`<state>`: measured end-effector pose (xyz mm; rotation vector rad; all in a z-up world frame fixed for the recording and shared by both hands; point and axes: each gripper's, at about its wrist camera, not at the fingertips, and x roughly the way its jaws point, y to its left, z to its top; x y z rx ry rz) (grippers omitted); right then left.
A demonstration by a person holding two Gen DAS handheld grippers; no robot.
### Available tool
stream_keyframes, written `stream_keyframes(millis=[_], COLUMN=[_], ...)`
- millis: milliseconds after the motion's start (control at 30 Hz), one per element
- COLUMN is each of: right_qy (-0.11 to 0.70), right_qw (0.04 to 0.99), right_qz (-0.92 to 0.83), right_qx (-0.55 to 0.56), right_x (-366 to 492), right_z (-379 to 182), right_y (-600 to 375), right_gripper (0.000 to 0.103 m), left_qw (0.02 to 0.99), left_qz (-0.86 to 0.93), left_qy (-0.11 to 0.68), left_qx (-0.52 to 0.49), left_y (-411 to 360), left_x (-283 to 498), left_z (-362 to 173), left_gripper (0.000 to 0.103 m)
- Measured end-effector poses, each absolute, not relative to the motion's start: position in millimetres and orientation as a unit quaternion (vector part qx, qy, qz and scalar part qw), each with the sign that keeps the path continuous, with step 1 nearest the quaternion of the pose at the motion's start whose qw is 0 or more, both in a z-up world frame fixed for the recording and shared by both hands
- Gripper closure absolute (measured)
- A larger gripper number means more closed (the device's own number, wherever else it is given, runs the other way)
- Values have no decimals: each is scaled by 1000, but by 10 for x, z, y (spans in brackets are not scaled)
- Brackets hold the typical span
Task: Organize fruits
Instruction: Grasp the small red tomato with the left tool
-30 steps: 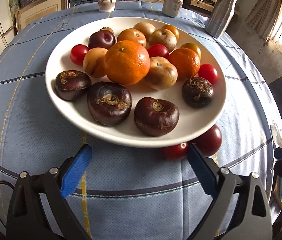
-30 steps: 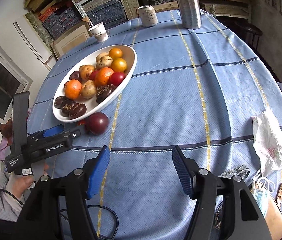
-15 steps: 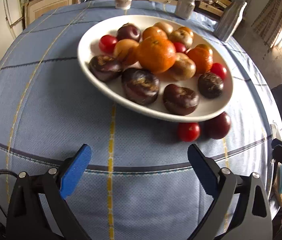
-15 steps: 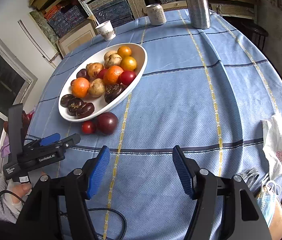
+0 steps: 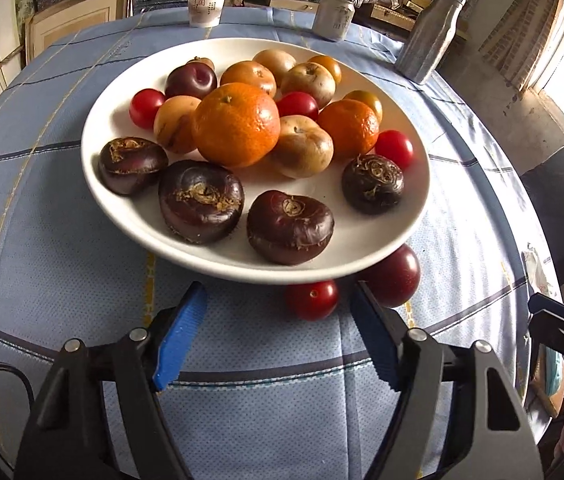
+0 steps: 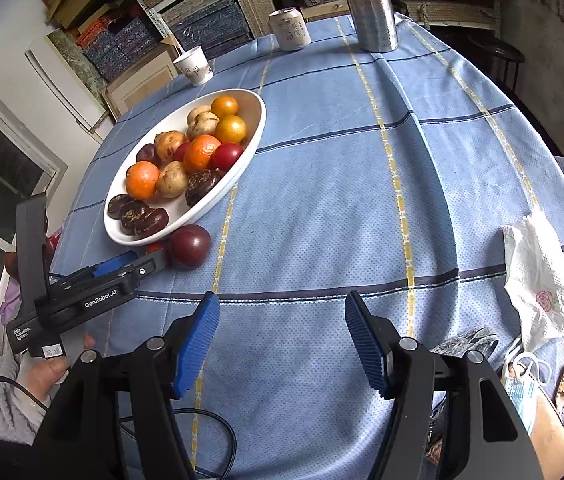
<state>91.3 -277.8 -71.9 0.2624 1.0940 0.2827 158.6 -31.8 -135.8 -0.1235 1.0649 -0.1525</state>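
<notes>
left claw body: "genrobot.ai".

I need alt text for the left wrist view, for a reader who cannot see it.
The open left gripper faces a white plate of mixed fruit on a blue checked tablecloth. A cherry tomato and a dark plum lie on the cloth by the plate's near rim. Behind the plate stand a paper cup, a can and a metal bottle.

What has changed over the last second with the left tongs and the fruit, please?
The left tongs backed away from the plate half a second ago, then moved in close again, now open toward the cherry tomato beside the plum on the tablecloth. Nothing was grasped or released. The right tongs stayed open and idle; the fruit has not moved.
</notes>
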Motion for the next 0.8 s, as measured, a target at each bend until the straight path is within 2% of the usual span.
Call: stream_keyframes(millis=[33,100,200,267,400,800], right_qy=[518,520,518,516,514,516], right_qw=[836,834,836,837,837,830], right_qz=[135,136,137,135,139,177], right_qx=[123,122,121,124,127,114], right_x=[915,920,922,925,930,989], right_z=[-727,-732,-719,-714,-707,-724], right_y=[-2776,-2776,-2787,-2800,-2783,-2453], right_gripper=[37,37,37,37,37,37], left_qw=[858,858,856,856,856,863], left_qz=[-73,-80,-94,-94,-101,-84], left_qy=[505,503,504,504,503,494], left_qx=[-61,-61,-64,-67,-69,-62], left_y=[-335,-379,-413,-403,-370,-42], left_x=[1598,1619,1620,1606,1572,1336], left_z=[-1357,-1349,-1347,-1352,-1344,-1220], left_gripper=[35,52,66,71,78,79])
